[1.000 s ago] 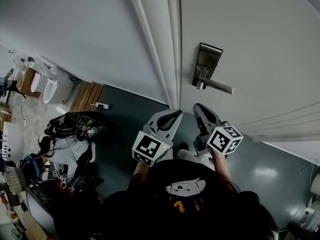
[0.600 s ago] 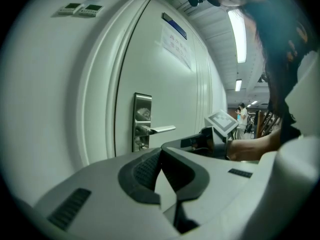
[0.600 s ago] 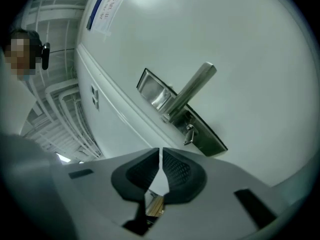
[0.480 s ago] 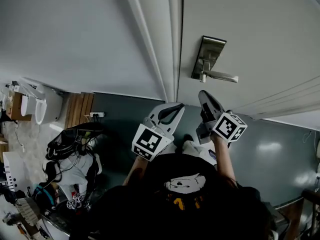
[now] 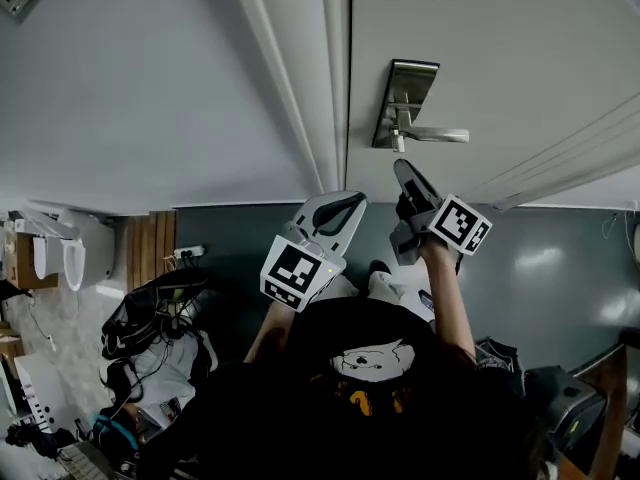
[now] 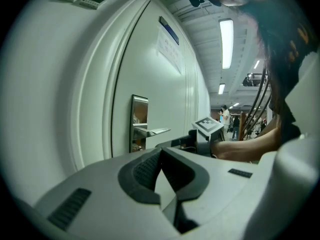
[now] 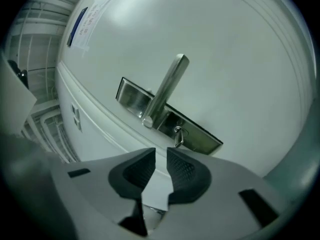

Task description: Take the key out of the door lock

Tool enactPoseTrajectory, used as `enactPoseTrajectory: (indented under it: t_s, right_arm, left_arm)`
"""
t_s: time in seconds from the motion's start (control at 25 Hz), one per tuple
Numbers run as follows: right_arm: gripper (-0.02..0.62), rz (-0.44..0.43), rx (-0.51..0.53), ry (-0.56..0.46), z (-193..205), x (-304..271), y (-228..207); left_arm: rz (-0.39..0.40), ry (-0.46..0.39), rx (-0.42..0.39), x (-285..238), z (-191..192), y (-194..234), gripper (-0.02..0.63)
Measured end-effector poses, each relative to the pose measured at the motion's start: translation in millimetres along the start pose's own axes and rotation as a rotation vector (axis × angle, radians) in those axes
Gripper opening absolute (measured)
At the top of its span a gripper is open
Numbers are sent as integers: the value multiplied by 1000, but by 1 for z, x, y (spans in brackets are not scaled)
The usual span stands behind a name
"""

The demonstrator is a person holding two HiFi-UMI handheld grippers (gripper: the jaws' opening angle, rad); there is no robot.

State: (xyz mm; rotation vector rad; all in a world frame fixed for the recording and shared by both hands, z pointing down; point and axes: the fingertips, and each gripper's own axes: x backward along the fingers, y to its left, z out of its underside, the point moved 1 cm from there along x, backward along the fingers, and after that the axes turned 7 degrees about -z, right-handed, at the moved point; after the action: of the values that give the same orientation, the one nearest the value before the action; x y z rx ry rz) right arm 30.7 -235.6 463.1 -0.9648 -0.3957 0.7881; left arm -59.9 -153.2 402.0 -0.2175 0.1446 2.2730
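The white door carries a steel lock plate (image 5: 400, 98) with a lever handle (image 5: 437, 135). In the right gripper view a small key (image 7: 177, 136) sticks out of the plate (image 7: 200, 136) just below the lever (image 7: 167, 86). My right gripper (image 5: 404, 171) points up at the plate from just below it; its jaws stand a narrow gap apart with nothing between them, the key a short way beyond the tips (image 7: 161, 156). Lower and to the left, my left gripper (image 5: 350, 204) is near the door frame, shut and empty. The left gripper view shows its tips (image 6: 160, 154) touching, the plate (image 6: 139, 121) farther off.
The door frame (image 5: 335, 78) runs between the door and a plain wall at left. A paper notice (image 6: 170, 46) hangs higher on the door. Bags and cables (image 5: 150, 318) lie on the dark floor at lower left, by a wooden panel (image 5: 135, 248).
The right gripper has risen toward the lock plate and now sits just under the lever. The head view has swung, and the left gripper has kept its place beside the frame.
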Motion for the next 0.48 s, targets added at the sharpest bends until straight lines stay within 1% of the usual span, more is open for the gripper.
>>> enactPoseTrajectory:
  t_s: [0.24, 0.36, 0.48]
  right_arm:
    - [93, 36, -135, -66, 1, -4, -14]
    - [100, 32, -196, -104, -4, -6, -20]
    - [100, 20, -242, -133, -9, -9, -24]
  left_arm:
    - [51, -8, -19, 0, -3, -1, 6]
    - [64, -10, -34, 0, -1, -1, 6]
    - [75, -14, -27, 1, -3, -3, 5]
